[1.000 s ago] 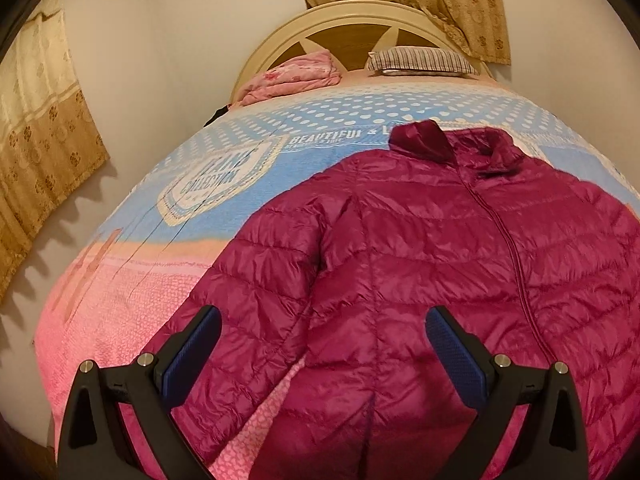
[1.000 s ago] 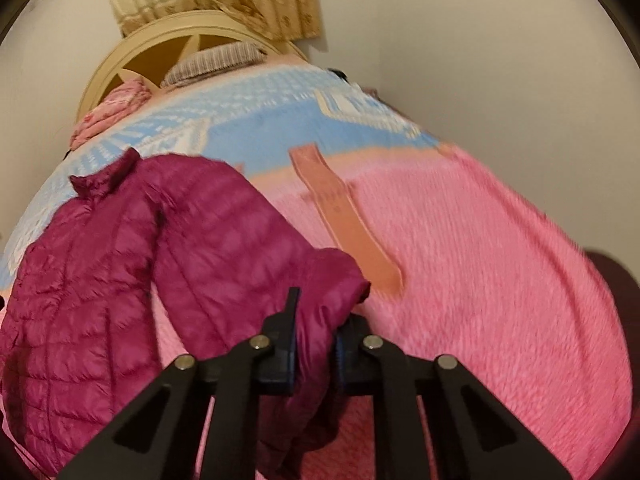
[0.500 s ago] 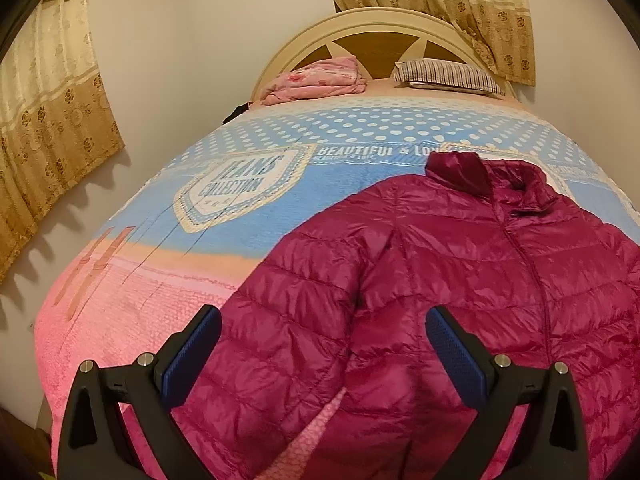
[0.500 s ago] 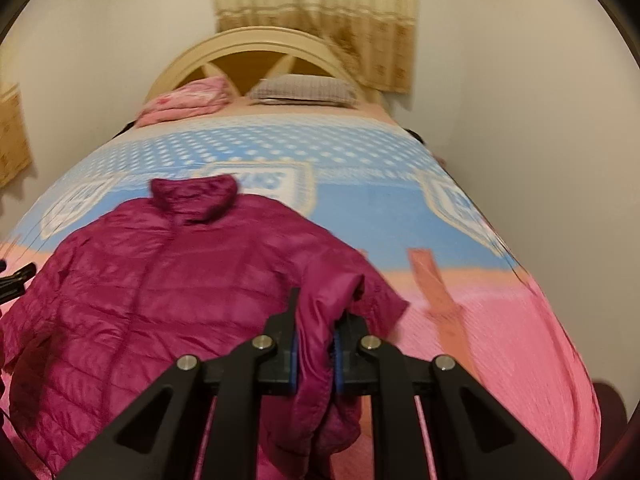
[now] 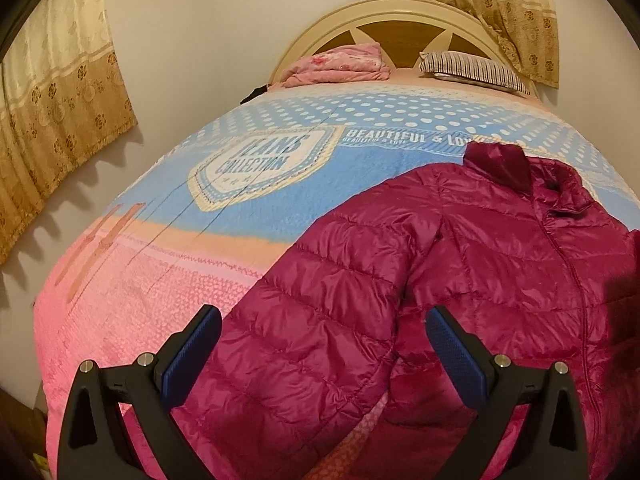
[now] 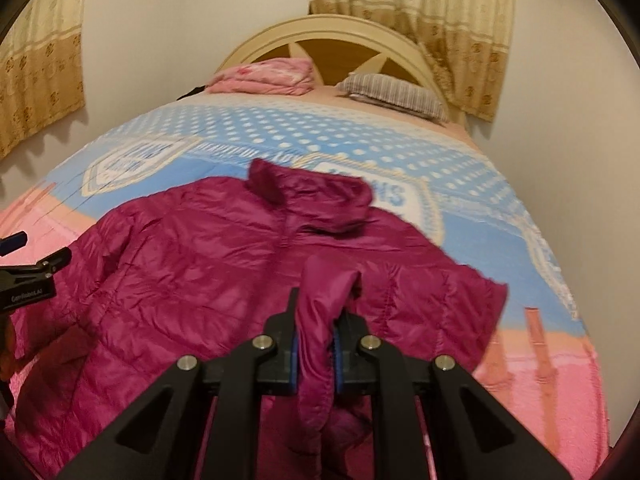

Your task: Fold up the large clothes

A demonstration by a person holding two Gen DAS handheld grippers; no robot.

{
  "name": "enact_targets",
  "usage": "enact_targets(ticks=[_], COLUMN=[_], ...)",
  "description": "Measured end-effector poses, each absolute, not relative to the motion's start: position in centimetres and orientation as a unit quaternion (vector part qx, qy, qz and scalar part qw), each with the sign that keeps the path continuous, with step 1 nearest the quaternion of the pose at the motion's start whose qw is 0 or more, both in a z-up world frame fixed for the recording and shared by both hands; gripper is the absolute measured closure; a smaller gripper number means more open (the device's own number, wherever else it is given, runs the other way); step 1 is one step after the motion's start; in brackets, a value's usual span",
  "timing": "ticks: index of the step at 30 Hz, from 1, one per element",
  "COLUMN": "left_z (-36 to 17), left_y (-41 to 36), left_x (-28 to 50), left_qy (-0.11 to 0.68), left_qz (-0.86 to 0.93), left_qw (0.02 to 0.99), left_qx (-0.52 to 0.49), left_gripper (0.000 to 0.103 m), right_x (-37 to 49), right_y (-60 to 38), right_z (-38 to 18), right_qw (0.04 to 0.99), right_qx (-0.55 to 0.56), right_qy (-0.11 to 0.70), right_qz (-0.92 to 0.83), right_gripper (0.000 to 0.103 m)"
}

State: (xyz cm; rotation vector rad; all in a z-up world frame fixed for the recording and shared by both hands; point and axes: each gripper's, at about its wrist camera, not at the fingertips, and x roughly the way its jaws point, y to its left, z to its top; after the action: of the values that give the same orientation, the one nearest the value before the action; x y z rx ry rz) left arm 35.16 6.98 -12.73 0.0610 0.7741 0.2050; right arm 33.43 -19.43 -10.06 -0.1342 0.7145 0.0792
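I'm folding the jacket's [image 6: 192, 264] right sleeve [image 6: 320, 320] inward, right gripper [image 6: 314, 344] clamped on it; left gripper [image 5: 324, 348] hovers wide open, empty. Next, lay it across the chest.

I am reading "JEANS COLLECTION" on a shield-shaped badge [image 5: 256, 168] printed on the blue band of the bedspread [image 5: 168, 280], and beside it a white line of lettering [image 5: 404, 136] is spelling "BEAUTIFUL & LOV" before the jacket collar [image 5: 496, 160] cuts it off, with a smaller line beneath too fine to read. In the right wrist view a second badge [image 6: 394, 192] is showing only "ANS", and small white lettering on the left gripper [image 6: 28, 298] is too blurred to read.
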Motion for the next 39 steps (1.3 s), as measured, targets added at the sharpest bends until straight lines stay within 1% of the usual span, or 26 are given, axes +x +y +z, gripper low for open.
enact_targets(ticks=[5, 6, 7, 8, 9, 10, 11, 12, 18, 25, 29, 32, 33, 34, 35, 36, 37, 38, 39], left_z=[-13.9, -13.9, -13.9, -13.7, -13.5, -13.1, -12.7, -12.4, -10.2, -10.7, -12.0, -13.3, -13.8, -14.3, -14.8, -15.3, -15.6, -15.9, -16.1], left_y=[7.2, 7.3, 7.3, 7.4, 7.5, 7.7, 7.9, 7.9, 6.0, -1.2, -6.0, -8.4, -9.2, -9.6, -9.9, -10.1, -10.3, -10.3, -10.4], left_x=[35.7, 35.8, 35.8, 35.8, 35.7, 35.6, 35.5, 35.4, 34.7, 34.4, 34.5, 34.9, 35.3, 35.5, 36.0, 36.3, 36.6, 36.8, 36.8], left_qy=[0.391, 0.394, 0.395, 0.396, 0.394, 0.391, 0.388, 0.385, 0.374, 0.392, 0.407, 0.419, 0.423, 0.428, 0.438, 0.45, 0.456, 0.463, 0.465], left_qz=[0.097, 0.096, 0.094, 0.093, 0.092, 0.09, 0.088, 0.085, 0.054, -0.008, -0.042, -0.061, -0.062, -0.065, -0.071, -0.077, -0.082, -0.091, -0.093], left_qw=[0.915, 0.914, 0.914, 0.913, 0.914, 0.916, 0.918, 0.919, 0.926, 0.92, 0.912, 0.905, 0.902, 0.9, 0.895, 0.889, 0.885, 0.882, 0.88], left_qx=[0.022, 0.022, 0.023, 0.023, 0.022, 0.019, 0.016, 0.015, -0.003, 0.012, 0.037, 0.051, 0.054, 0.053, 0.049, 0.042, 0.032, 0.022, 0.02], left_gripper=[0.001, 0.001, 0.001, 0.001, 0.001, 0.001, 0.001, 0.001, 0.001, 0.001, 0.001, 0.001, 0.006, 0.023, 0.032, 0.047, 0.057, 0.061, 0.068], right_x=[35.2, 35.4, 35.5, 35.7, 35.6, 35.4, 34.9, 34.1, 28.8, 24.1, 23.9, 23.9, 23.9, 23.9, 23.9, 24.0, 23.9, 23.8, 23.8], right_y=[-16.1, -15.6, -15.3, -14.9, -14.7, -14.5, -14.4, -14.4, -16.0, -22.2, -24.0, -25.6, -26.0, -26.3, -26.6, -26.7, -26.8, -27.0, -27.1], right_z=[-13.2, -13.9, -14.4, -15.0, -15.2, -15.5, -15.6, -15.5, -14.3, -13.4, -15.1, -16.3, -16.8, -17.3, -17.7, -18.1, -18.4, -18.7, -18.9], right_qw=[0.927, 0.926, 0.925, 0.923, 0.922, 0.921, 0.921, 0.922, 0.924, 0.936, 0.935, 0.934, 0.933, 0.931, 0.93, 0.929, 0.928, 0.928, 0.928], right_qx=[-0.065, -0.061, -0.056, -0.051, -0.046, -0.038, -0.027, -0.021, -0.057, -0.011, -0.019, -0.002, 0.005, 0.009, 0.013, 0.016, 0.017, 0.019, 0.021], right_qy=[0.365, 0.368, 0.371, 0.374, 0.376, 0.377, 0.374, 0.369, 0.354, 0.336, 0.346, 0.352, 0.357, 0.36, 0.363, 0.367, 0.369, 0.369, 0.37], right_qz=[0.051, 0.057, 0.063, 0.072, 0.081, 0.092, 0.104, 0.113, 0.133, 0.108, 0.074, 0.059, 0.056, 0.053, 0.049, 0.047, 0.045, 0.043, 0.043], right_gripper=[0.089, 0.086, 0.081, 0.08, 0.064, 0.04, 0.032, 0.027, 0.026, 0.011, 0.011, 0.011, 0.011, 0.011, 0.011, 0.011, 0.011, 0.011, 0.011])
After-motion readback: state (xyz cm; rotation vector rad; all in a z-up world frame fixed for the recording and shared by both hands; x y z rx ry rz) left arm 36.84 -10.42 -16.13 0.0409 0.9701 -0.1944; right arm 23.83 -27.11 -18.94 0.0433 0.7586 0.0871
